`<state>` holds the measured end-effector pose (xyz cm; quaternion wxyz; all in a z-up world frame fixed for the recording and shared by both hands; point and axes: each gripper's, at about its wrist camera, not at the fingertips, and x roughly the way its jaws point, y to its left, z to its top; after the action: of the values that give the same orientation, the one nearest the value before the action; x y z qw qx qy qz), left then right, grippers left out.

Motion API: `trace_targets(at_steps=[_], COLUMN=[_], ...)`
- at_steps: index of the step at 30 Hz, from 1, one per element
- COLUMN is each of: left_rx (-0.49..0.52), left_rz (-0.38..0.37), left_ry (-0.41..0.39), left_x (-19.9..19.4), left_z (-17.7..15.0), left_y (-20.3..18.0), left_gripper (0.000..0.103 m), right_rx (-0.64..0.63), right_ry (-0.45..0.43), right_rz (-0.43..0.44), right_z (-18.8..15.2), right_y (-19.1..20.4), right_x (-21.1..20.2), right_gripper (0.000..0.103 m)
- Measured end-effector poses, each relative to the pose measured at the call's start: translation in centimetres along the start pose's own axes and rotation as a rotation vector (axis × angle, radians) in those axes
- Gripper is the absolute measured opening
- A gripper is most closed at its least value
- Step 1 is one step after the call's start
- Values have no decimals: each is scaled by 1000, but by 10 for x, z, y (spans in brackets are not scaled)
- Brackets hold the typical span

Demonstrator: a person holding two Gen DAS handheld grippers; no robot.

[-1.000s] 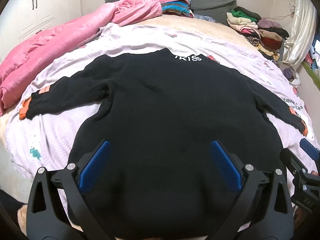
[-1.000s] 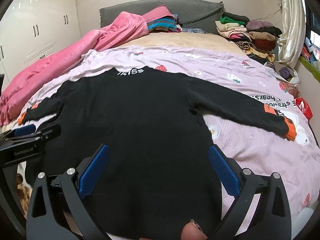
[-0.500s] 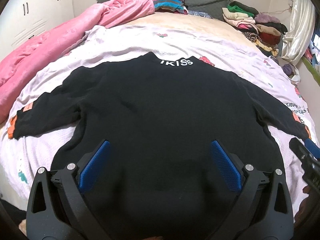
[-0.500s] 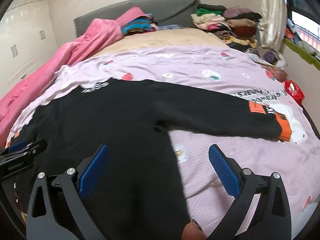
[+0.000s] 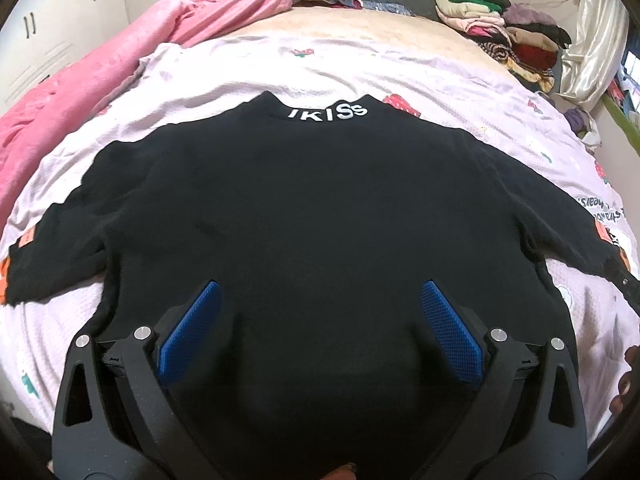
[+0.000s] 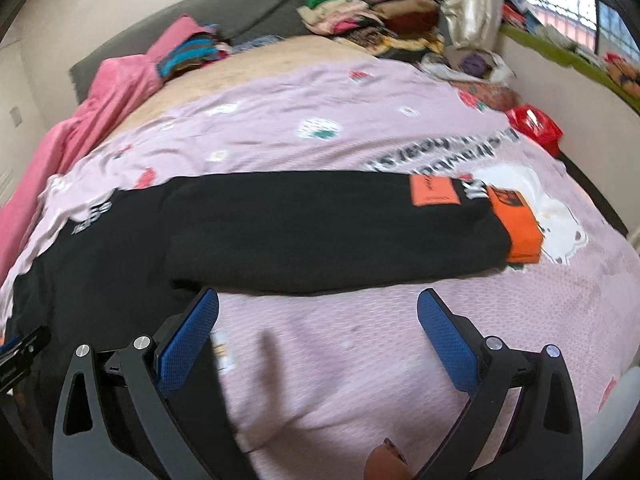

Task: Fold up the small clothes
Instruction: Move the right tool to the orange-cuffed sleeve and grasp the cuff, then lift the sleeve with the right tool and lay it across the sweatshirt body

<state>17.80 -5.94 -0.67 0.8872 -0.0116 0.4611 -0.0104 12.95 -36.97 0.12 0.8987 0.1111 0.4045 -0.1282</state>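
Progress: the black sweater (image 5: 320, 216) is lying spread flat and face down, with no fold showing in body or sleeves, so I am judging the folding as not yet begun; every fold is remaining.

Sweater location: it is resting on the lilac printed bedsheet (image 6: 360, 128) that is covering the near part of the bed, with the hem toward the person and the pink quilt (image 5: 100, 68) lying well apart along the far left edge.

Facing: the collar with the white lettering (image 5: 328, 112) is pointing away toward the grey headboard (image 6: 224, 20); the body's long axis is running from the near edge to the headboard.

Sleeves: both are stretching out sideways, across that axis; the right sleeve (image 6: 320, 224) is ending in an orange cuff (image 6: 520, 228) beside an orange patch.

Left gripper (image 5: 320, 336): it is hovering over the lower middle of the sweater, its blue pads (image 5: 192, 328) standing wide apart and gripping nothing.

Right gripper (image 6: 318, 344): it is pointing at bare sheet just below the right sleeve (this view is blurred), jaws spread and empty.

Likely next: a sleeve is probably being folded in first.
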Motion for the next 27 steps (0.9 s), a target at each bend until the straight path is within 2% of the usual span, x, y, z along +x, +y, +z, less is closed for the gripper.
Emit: trace_targets(at_steps=[11, 15, 19, 23, 24, 25, 26, 27], left_rx=[35, 35, 17, -4, -10, -15, -27, -37], left_rz=[20, 26, 19, 11, 10, 6, 0, -6], left_ry=[26, 26, 32, 32, 28, 24, 19, 14], left_x=[30, 37, 45, 48, 48, 47, 45, 43], left_z=[15, 22, 29, 38, 41, 42, 45, 46], left_y=[-11, -13, -10, -4, -2, 0, 3, 7], left_gripper=[94, 94, 94, 94, 94, 94, 94, 94], right_rx=[156, 199, 281, 392, 412, 429, 448, 478], right_ry=[78, 81, 83, 11, -10, -27, -39, -48], right_rz=[-73, -95, -51, 11, 31, 41, 40, 51], right_z=[12, 18, 24, 28, 29, 30, 30, 30], right_y=[-58, -76, -95, -114, -117, -121, -125, -130], right_x=[41, 52, 64, 65, 64, 64, 65, 64], right_gripper=[99, 99, 99, 98, 96, 81, 61, 53])
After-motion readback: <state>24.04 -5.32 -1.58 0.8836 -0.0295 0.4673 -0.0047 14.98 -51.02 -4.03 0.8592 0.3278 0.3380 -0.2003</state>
